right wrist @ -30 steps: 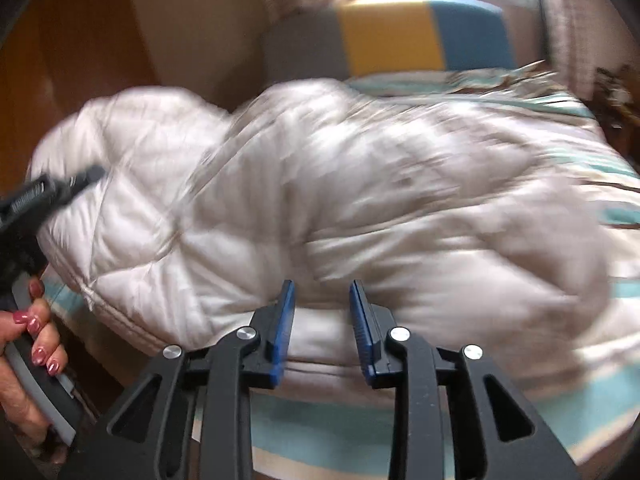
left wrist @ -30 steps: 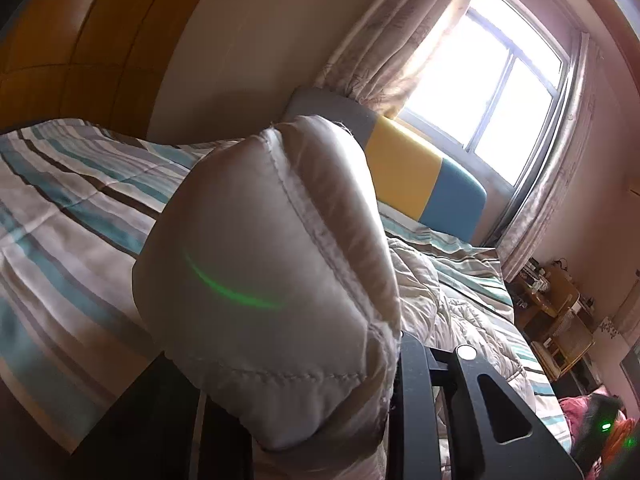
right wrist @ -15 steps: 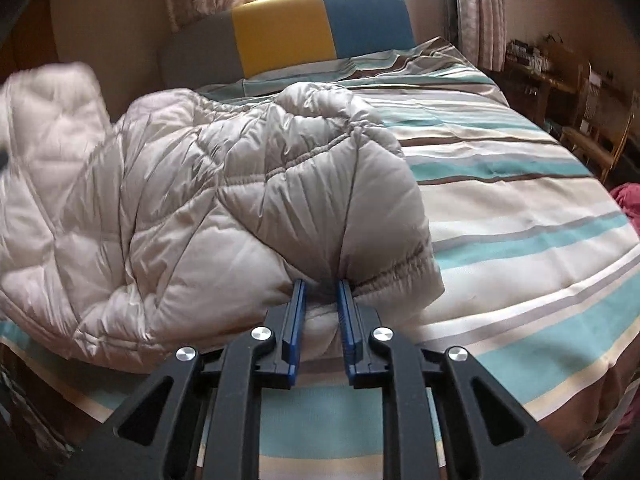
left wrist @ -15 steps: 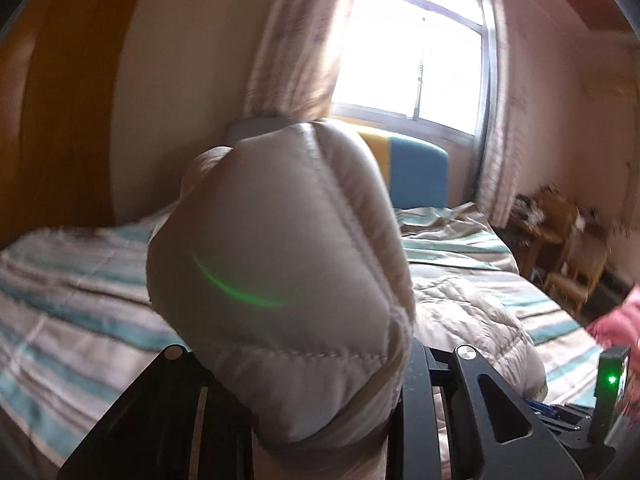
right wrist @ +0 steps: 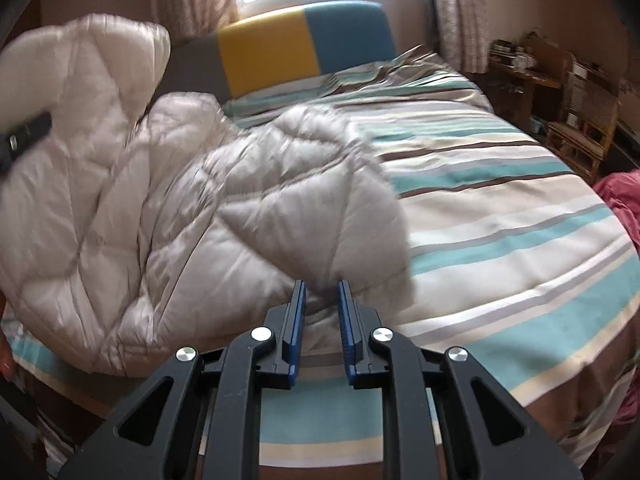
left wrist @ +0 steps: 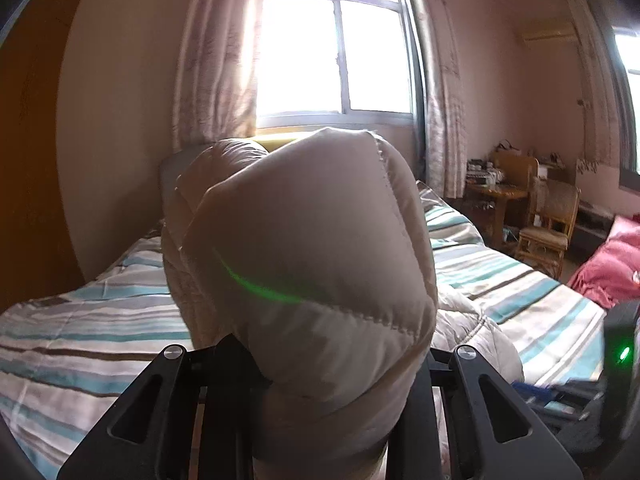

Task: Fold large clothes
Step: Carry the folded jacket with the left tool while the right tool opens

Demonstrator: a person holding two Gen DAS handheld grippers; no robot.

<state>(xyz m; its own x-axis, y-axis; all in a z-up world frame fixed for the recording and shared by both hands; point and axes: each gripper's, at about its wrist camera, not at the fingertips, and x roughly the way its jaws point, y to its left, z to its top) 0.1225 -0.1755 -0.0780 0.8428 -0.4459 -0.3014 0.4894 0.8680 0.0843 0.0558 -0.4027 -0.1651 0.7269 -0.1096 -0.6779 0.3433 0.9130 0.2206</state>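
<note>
A pale quilted puffer jacket [right wrist: 192, 216] lies on the striped bed [right wrist: 500, 216], bunched toward nine o'clock in the right wrist view, with its near hem hanging close to the bed's front edge. The right tongs [right wrist: 321, 292] sit at six o'clock in that view, and a fold of the jacket's hem runs between the two blue pads [right wrist: 298, 312]; their jaws have just been widening a little after a tighter squeeze, and whether the pads press on the cloth cannot be told from the blur. At nine o'clock the black tip of the left tongs [right wrist: 24, 136] pokes in, with a lifted, puffed part of the jacket rising above it toward eleven o'clock.

In the left wrist view the left tongs [left wrist: 320, 408] are clenched on a thick padded bulge of the jacket [left wrist: 312, 256], which fills the middle and hides the fingertips. Behind it at twelve o'clock is a bright window [left wrist: 336, 44] with curtains [left wrist: 216, 60] either side. At three o'clock stand a wooden chair [left wrist: 548, 224] and a red cushion [left wrist: 612, 264]. A yellow-and-blue headboard [right wrist: 304, 44] stands at twelve o'clock in the right wrist view
</note>
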